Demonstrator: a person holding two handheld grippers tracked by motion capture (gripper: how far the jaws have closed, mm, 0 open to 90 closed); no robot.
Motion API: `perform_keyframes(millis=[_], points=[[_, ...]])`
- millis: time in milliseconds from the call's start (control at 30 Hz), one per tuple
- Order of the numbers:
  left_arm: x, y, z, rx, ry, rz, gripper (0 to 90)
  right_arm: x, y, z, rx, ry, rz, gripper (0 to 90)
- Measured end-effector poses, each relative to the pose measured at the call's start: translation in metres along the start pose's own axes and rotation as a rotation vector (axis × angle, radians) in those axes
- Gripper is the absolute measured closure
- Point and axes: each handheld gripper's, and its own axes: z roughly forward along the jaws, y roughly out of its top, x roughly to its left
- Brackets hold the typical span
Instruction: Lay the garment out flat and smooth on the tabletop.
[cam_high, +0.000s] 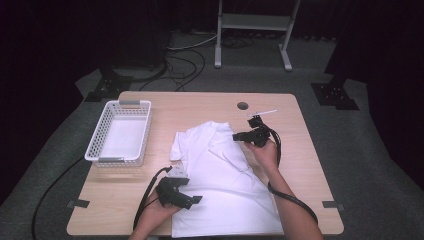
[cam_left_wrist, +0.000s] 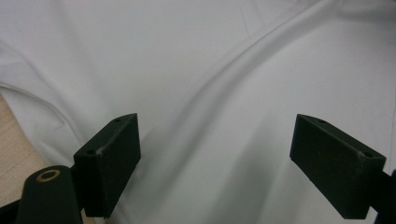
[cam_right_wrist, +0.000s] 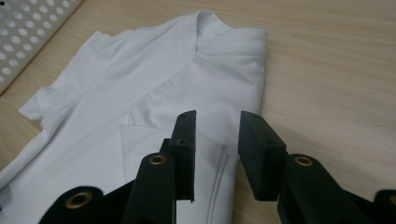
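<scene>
We see a light wooden table (cam_high: 300, 130) with a round hole (cam_high: 242, 105) near its far edge. On it lie a white T-shirt (cam_high: 225, 195), spread flat at centre, and a white perforated basket (cam_high: 120, 131) at left, apart from the shirt.

White T-shirt (cam_high: 220, 185) flat on wooden table (cam_high: 200, 102), partly folded, collar toward far edge, hem at near edge.

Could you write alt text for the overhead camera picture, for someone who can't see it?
A person's two hands, each holding a black gripper, work over a white T-shirt spread on a wooden table. The left gripper is at the shirt's near left edge, the right gripper by its collar end. A white perforated basket stands at the table's left.
</scene>
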Motion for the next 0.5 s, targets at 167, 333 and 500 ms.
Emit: perform_keyframes(millis=[167,333,500], points=[[0.0003,-0.0004,-0.0001,-0.004,-0.003,0.000,15.2,0.0021,0.0001,0.0070,0.029,-0.014,-0.014,70.6],[0.0000,-0.0004,0.0001,-0.004,0.000,-0.001,15.2,0.0029,-0.0032,0.0108,0.043,-0.012,-0.024,80.9],[-0.0004,-0.0007,0.0001,-0.004,0.004,0.003,15.2,0.0039,-0.0052,0.0079,0.020,-0.006,-0.044,89.1]])
